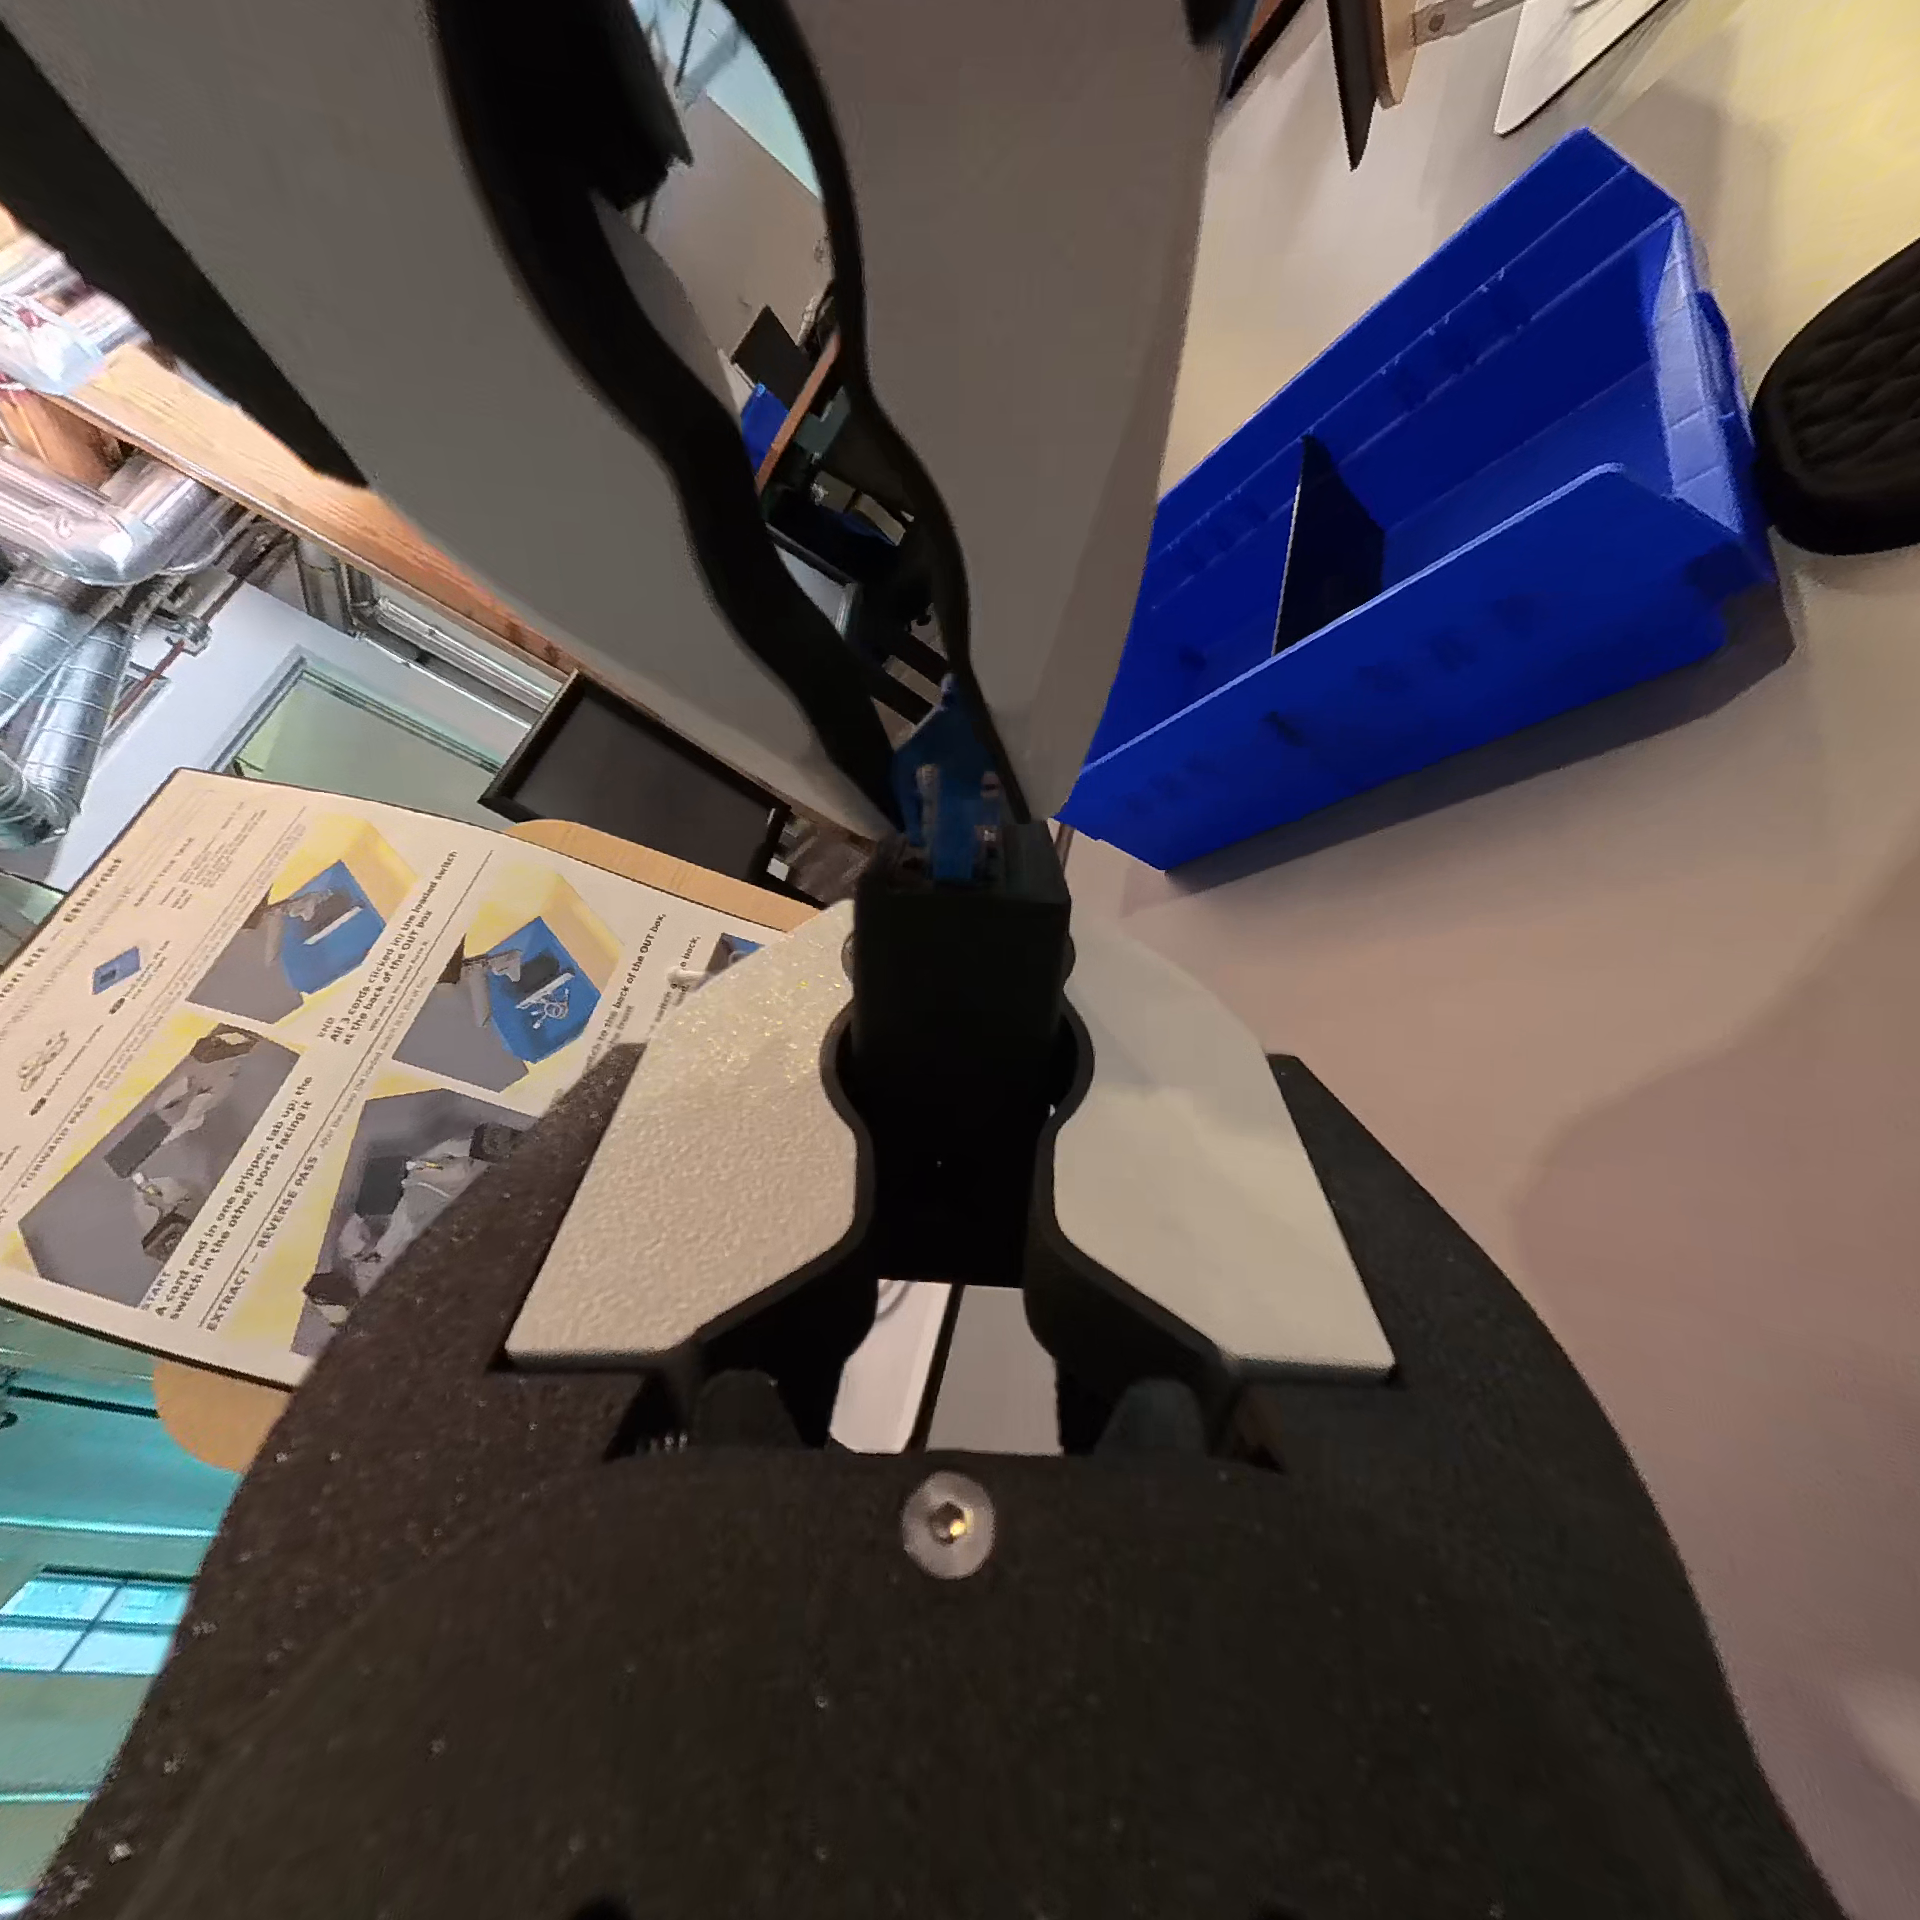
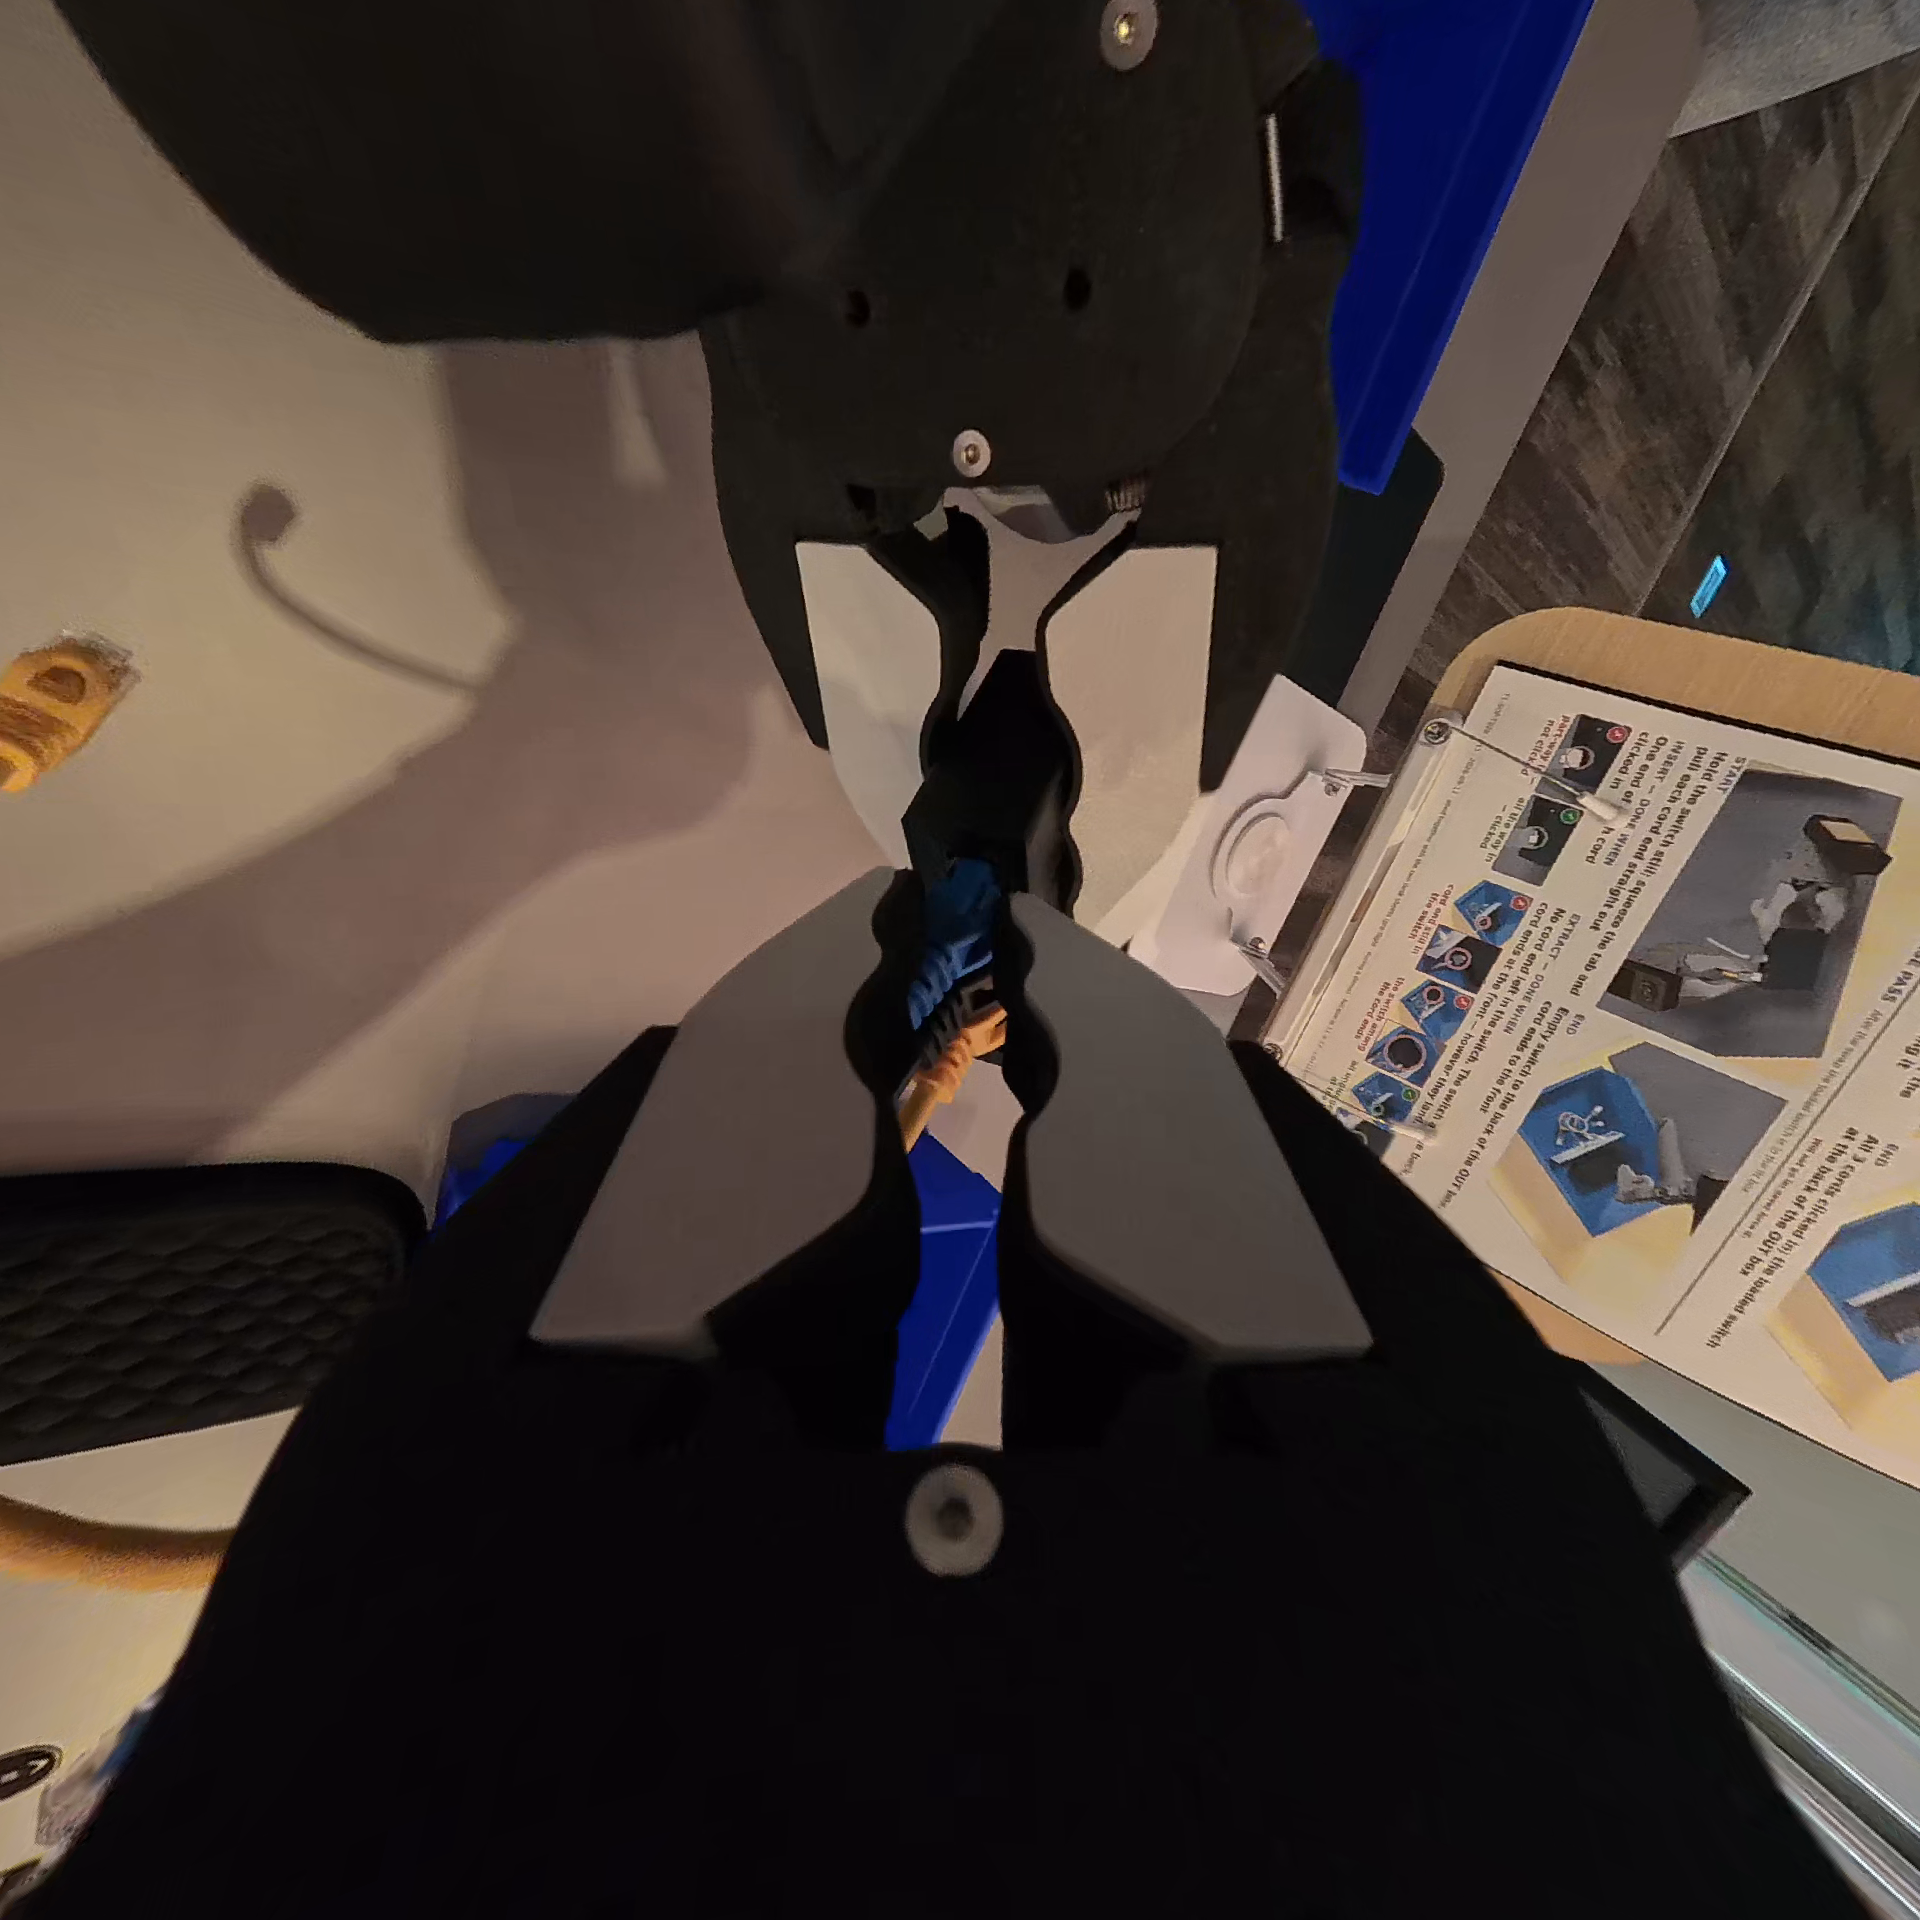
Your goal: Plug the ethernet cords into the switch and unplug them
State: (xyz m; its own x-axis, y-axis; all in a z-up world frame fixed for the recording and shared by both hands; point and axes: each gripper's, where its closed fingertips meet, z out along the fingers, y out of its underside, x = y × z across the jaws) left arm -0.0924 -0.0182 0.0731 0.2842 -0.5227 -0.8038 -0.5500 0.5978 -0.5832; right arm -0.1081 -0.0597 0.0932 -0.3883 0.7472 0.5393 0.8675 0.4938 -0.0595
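The black switch (image 1: 961, 1049) sits at frame centre, clamped in the closed left gripper (image 1: 961, 997). The right gripper (image 2: 951, 997) is closed on the blue ethernet plug (image 2: 961, 925) at the switch's port face. Whether the plug is going in or coming out cannot be judged. Next move: keep motion straight along the port axis. A blue bin (image 1: 1455, 540) lies upper right.
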